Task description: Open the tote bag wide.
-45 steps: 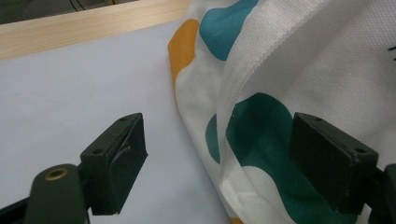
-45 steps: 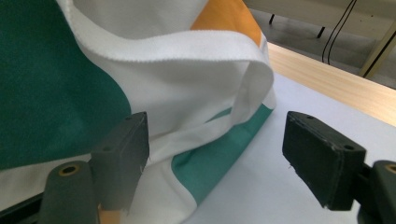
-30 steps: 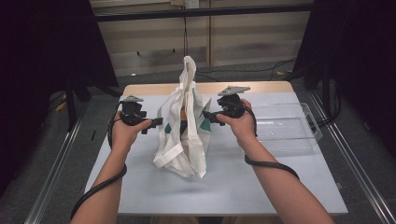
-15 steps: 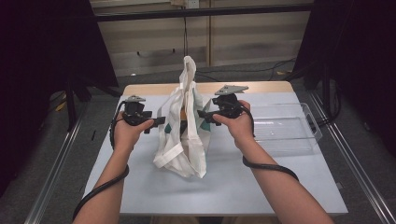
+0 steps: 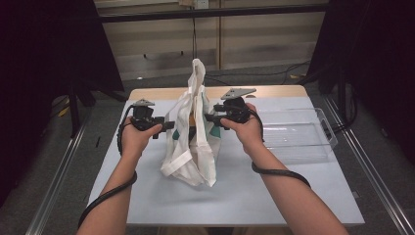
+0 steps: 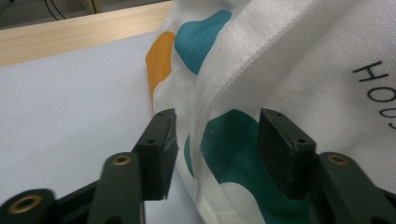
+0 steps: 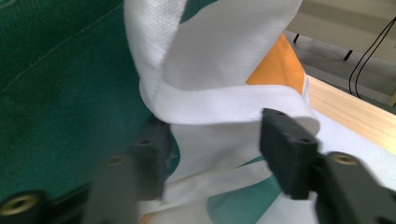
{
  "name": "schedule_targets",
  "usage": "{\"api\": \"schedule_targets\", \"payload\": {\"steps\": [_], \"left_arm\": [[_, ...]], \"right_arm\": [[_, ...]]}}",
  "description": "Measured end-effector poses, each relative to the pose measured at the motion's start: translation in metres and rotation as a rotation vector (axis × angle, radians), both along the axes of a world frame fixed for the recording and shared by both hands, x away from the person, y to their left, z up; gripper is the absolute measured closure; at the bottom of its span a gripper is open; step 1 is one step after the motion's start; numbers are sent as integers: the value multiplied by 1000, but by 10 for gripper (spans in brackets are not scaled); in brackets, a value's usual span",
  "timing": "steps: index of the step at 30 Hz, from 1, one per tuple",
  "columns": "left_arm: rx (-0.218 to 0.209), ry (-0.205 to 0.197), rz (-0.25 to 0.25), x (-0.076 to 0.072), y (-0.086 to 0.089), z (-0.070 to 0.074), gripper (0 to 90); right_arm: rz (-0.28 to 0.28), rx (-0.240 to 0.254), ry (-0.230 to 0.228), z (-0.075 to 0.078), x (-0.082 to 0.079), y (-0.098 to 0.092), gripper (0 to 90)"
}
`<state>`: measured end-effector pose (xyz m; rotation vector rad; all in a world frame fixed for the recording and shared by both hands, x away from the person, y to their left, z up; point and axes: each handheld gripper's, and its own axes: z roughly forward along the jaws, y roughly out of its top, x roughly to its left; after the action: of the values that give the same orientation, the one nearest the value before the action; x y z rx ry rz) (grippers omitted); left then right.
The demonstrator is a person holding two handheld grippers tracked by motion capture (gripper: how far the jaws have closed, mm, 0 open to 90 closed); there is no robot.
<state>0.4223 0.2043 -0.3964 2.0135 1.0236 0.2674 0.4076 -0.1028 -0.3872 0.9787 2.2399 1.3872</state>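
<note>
Both tools' jaws have just been closing around the tote bag (image 5: 192, 132): left tool (image 6: 212, 154) and right tool (image 7: 212, 154) half-open, fabric between, not yet pinched.

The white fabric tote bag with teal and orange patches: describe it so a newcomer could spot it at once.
On the pale grey table, look to the middle, between the left gripper and right gripper. There the white fabric tote bag with teal and orange patches stands, handles up. The clear plastic tray to its right is rigid and see-through; the bag is soft cloth.
</note>
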Motion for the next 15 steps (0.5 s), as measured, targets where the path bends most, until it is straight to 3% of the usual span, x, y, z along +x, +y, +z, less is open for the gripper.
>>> {"api": "schedule_targets", "payload": {"steps": [8,11,15], "left_arm": [[5,-1,-2,1,-2,0,506],[7,6,0,0,-1,0,481],[4,1,6,-1,-1,0,466]], "right_arm": [[20,16,14,-2,1,2,576],[14,14,12,-2,0,2,523],[-4,19,10,-1,-3,0,377]]}}
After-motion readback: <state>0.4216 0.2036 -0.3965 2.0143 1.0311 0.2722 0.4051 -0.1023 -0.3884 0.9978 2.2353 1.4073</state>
